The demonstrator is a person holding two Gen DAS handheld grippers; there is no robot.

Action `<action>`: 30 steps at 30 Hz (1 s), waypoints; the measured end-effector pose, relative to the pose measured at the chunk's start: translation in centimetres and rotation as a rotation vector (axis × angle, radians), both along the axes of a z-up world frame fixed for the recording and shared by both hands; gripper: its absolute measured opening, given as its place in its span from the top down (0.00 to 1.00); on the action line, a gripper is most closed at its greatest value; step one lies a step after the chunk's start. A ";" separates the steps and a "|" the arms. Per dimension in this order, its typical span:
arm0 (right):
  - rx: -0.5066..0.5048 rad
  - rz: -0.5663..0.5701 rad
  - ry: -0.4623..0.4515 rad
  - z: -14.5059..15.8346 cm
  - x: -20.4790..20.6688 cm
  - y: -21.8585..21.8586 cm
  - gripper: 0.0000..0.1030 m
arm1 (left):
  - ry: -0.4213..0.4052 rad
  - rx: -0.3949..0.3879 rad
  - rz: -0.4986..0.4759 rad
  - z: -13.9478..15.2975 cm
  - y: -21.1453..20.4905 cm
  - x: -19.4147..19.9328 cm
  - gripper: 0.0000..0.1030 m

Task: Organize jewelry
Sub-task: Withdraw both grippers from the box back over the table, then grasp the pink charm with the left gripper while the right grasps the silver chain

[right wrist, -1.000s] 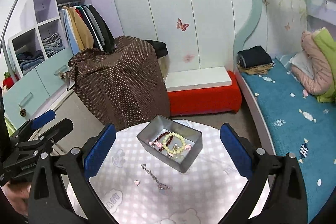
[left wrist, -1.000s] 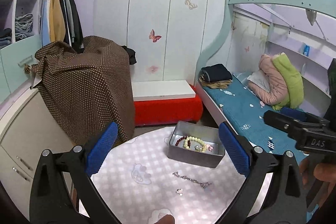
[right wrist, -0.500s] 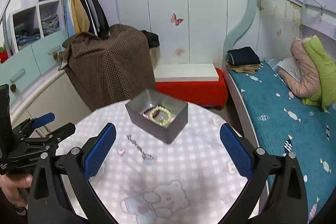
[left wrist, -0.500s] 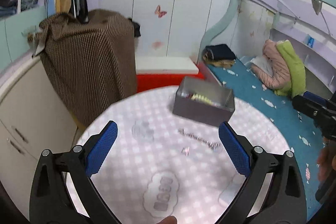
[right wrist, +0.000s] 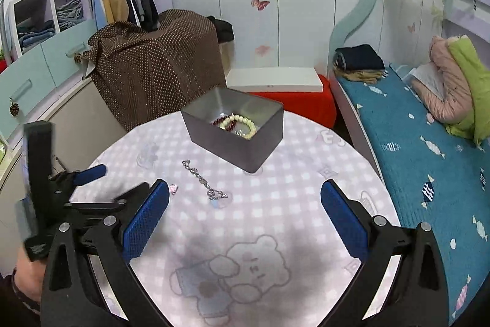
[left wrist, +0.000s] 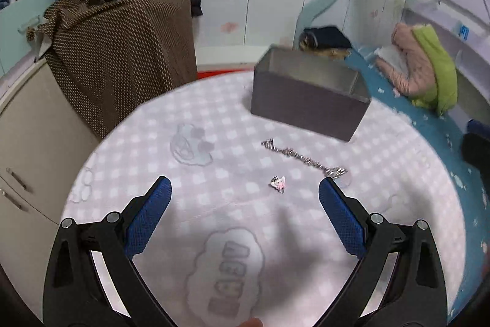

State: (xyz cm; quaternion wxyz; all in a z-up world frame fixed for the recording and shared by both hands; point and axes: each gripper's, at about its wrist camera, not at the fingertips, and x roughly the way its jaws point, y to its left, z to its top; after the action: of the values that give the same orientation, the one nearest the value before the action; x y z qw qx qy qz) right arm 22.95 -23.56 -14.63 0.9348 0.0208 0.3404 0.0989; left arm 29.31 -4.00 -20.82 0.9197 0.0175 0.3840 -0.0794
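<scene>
A grey metal box stands on the round checked table. Inside it lie a pale bead bracelet and a dark red one. In front of the box a silver chain lies on the cloth, with a small pink earring near it. My left gripper is open, low over the table, with the earring just ahead between its fingers. My right gripper is open and empty, short of the chain. The left gripper also shows in the right wrist view.
A brown dotted cloth covers something behind the table. A red bench with a white top stands at the back. A bed with a teal sheet runs along the right. Cabinets are on the left.
Both grippers have come down and forward toward the table. The left one is now much closer to the earring and chain. Both stay open.
</scene>
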 end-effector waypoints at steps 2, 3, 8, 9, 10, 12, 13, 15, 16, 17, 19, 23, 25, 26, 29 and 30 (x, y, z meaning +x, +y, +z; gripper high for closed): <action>0.003 0.000 0.014 -0.4 0.2 -0.1 0.07 | 0.029 0.024 0.000 -1.4 -0.6 1.2 0.06; 0.004 -0.001 0.020 -0.5 0.4 -0.1 0.07 | 0.040 0.027 -0.001 -1.8 -0.7 1.6 0.07; 0.002 -0.003 0.054 -1.4 1.2 -0.4 0.07 | 0.104 0.039 -0.002 -3.8 -1.3 3.4 0.16; 0.001 -0.003 0.063 -1.6 1.4 -0.4 0.07 | 0.118 0.029 -0.009 -4.0 -1.3 3.7 0.24; 0.001 0.000 0.073 -1.9 1.6 -0.5 0.07 | 0.115 0.035 -0.005 -4.0 -1.2 3.7 0.27; 0.000 0.003 0.090 -2.4 2.1 -0.4 0.07 | 0.110 0.042 -0.020 -4.1 -1.4 3.8 0.35; -0.002 0.006 0.104 -2.9 2.5 -0.3 0.07 | 0.109 0.042 -0.028 -4.2 -1.4 3.9 0.42; -0.010 0.017 0.127 -3.5 3.3 -0.1 0.07 | 0.109 0.032 -0.039 -4.1 -1.3 4.0 0.58; -0.017 0.024 0.139 -4.0 3.8 0.1 0.07 | 0.111 0.023 -0.043 -4.0 -1.2 4.0 0.70; -0.020 0.035 0.148 -4.3 4.2 0.4 0.07 | 0.116 0.009 -0.049 -3.9 -1.0 4.0 0.83; -0.031 0.063 0.168 -5.1 5.1 1.2 0.07 | 0.127 -0.027 -0.054 -3.8 -0.4 4.0 0.86; -0.064 0.144 0.189 -6.2 6.9 3.5 0.11 | 0.116 -0.048 -0.030 -3.3 0.9 3.0 0.86; -0.082 0.185 0.193 -6.6 7.7 4.6 0.16 | 0.107 -0.062 -0.012 -2.9 1.8 2.3 0.86; -0.090 0.208 0.194 -6.8 8.1 5.3 0.20 | 0.102 -0.068 -0.002 -2.6 2.3 2.0 0.86; -0.111 0.264 0.197 -7.5 9.0 6.8 0.36 | 0.087 -0.083 0.018 -1.8 3.8 1.3 0.86; -0.123 0.280 0.200 -7.8 9.2 7.2 0.39 | 0.084 -0.084 0.021 -1.5 4.1 1.2 0.86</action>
State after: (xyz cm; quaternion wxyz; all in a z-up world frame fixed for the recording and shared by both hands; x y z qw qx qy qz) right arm 32.17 -16.34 -22.43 0.8730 -0.0744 0.4366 0.2044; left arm 30.47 0.07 -22.32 0.9035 -0.0286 0.4188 -0.0866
